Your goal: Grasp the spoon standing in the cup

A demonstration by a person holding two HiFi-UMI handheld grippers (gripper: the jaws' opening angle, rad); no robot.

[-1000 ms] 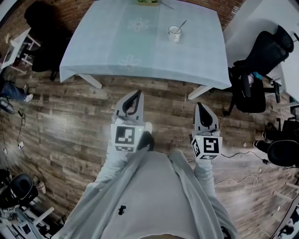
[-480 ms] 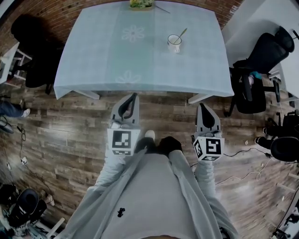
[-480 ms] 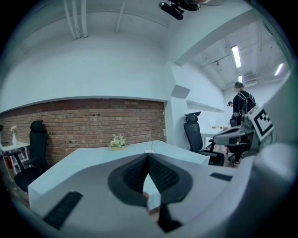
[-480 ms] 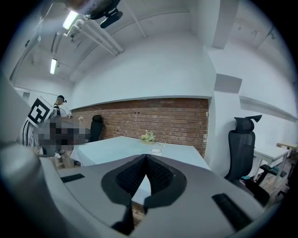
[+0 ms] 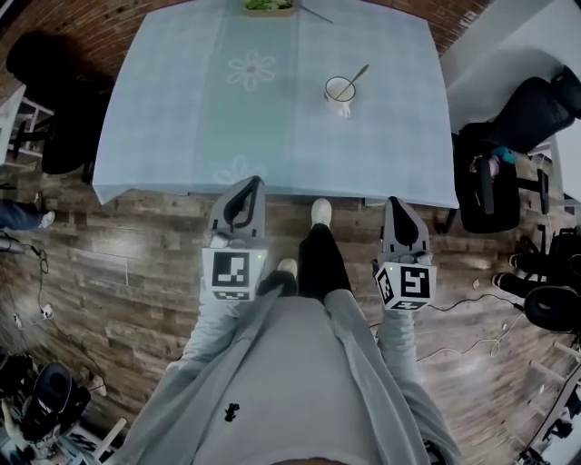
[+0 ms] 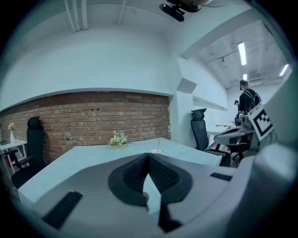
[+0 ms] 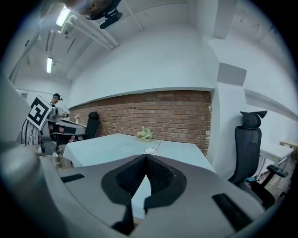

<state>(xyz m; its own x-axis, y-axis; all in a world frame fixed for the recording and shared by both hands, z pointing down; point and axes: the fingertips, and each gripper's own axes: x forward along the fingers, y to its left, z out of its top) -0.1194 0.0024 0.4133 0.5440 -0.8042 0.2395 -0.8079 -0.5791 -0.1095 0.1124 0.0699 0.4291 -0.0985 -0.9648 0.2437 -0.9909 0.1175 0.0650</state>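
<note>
– Where the grey left tool (image 5: 251,184) and grey right tool (image 5: 397,203) hover, how are the jaws?
– Together, both empty. Slim metal spoon (image 5: 356,76) leans in the small white cup (image 5: 339,93) on the pale blue clothed surface (image 5: 182,118), well ahead.

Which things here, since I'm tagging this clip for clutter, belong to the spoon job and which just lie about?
Job in hand:
spoon, standing in the cup
table under them
left gripper and right gripper, both shut and empty

Lying about:
flower dish at the table's far edge
office chair
floor cables
</note>
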